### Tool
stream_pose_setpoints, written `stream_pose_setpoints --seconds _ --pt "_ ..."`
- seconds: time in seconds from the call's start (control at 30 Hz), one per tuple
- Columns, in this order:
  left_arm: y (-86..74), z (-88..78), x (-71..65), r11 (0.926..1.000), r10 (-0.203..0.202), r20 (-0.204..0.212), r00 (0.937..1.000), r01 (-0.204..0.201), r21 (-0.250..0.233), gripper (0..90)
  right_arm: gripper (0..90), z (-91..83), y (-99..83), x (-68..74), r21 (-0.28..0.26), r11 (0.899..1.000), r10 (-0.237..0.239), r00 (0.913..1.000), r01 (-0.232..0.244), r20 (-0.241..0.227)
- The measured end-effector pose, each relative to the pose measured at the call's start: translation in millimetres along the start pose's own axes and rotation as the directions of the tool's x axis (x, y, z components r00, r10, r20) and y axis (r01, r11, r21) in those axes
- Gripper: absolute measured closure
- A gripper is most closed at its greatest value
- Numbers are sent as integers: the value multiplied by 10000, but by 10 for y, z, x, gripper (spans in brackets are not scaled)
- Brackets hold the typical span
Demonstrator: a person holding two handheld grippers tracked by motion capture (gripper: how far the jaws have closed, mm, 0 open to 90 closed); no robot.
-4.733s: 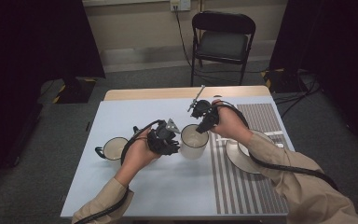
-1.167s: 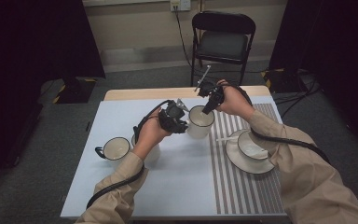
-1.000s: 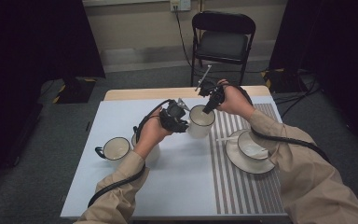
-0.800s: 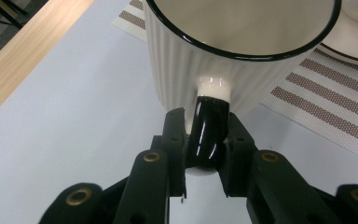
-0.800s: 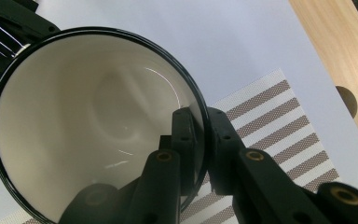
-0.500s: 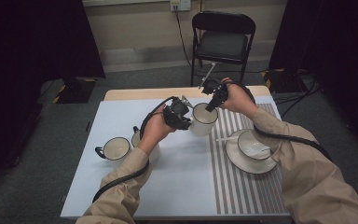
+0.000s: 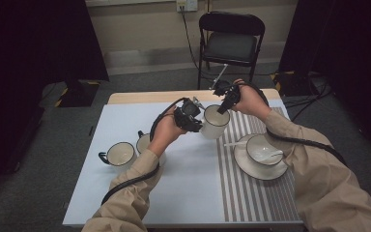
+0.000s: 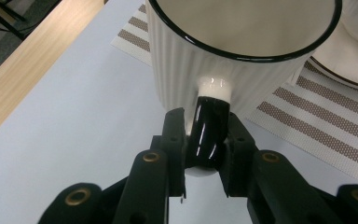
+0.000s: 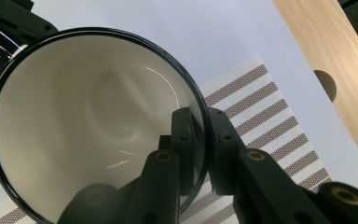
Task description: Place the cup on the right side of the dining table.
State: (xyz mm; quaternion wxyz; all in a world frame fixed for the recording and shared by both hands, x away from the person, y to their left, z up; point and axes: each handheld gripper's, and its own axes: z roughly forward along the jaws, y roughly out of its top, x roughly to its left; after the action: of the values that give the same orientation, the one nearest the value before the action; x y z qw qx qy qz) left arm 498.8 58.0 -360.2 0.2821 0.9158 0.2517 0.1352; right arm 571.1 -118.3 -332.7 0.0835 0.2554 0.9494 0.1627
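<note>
A white ribbed mug [image 7: 216,123] with a black rim was held over the counter [image 7: 125,193], just at the near-left edge of the striped placemat [image 7: 256,198], which serves as the landmark here. The left gripper [image 8: 205,140] had its jaws closed tight on the mug's glossy black handle [image 8: 209,130], one jaw pressing each side of it, so the handle pointed away from the placemat toward the left hand [image 7: 166,133]. The right gripper [image 9: 196,135] came from the placemat's far side, its jaws pinched on the mug's wall at the rim, one jaw inside the cup and the other outside. In the right gripper view the mug's pale inside [image 9: 88,126] looked bare, and brown and white stripes of the placemat ran beneath it, with the counter's wooden edge [image 9: 335,74] beyond. The right hand [image 7: 249,99] hung above the placemat's far end. On the placemat, nearer the person than the mug, sat a saucer [image 7: 251,169] carrying a bowl-like cup [image 7: 263,147] with a white spoon [image 7: 270,155] in it. Well left of the placemat, on the pale blue surface, stood two more black-rimmed cups: one [image 7: 120,154] farthest from it with its handle turned outward, the other [image 7: 145,142] partly hidden by the left wrist. A folding chair [image 7: 231,41] stood beyond the counter.
</note>
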Motion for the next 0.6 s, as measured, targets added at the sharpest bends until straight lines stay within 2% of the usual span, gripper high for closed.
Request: stream_pose_setpoints --seconds 0.6 --pt "75 140 9 10000 -65 185 9998 65 -1 742 829 44 -82 -102 143 9997 190 9998 -191 79"
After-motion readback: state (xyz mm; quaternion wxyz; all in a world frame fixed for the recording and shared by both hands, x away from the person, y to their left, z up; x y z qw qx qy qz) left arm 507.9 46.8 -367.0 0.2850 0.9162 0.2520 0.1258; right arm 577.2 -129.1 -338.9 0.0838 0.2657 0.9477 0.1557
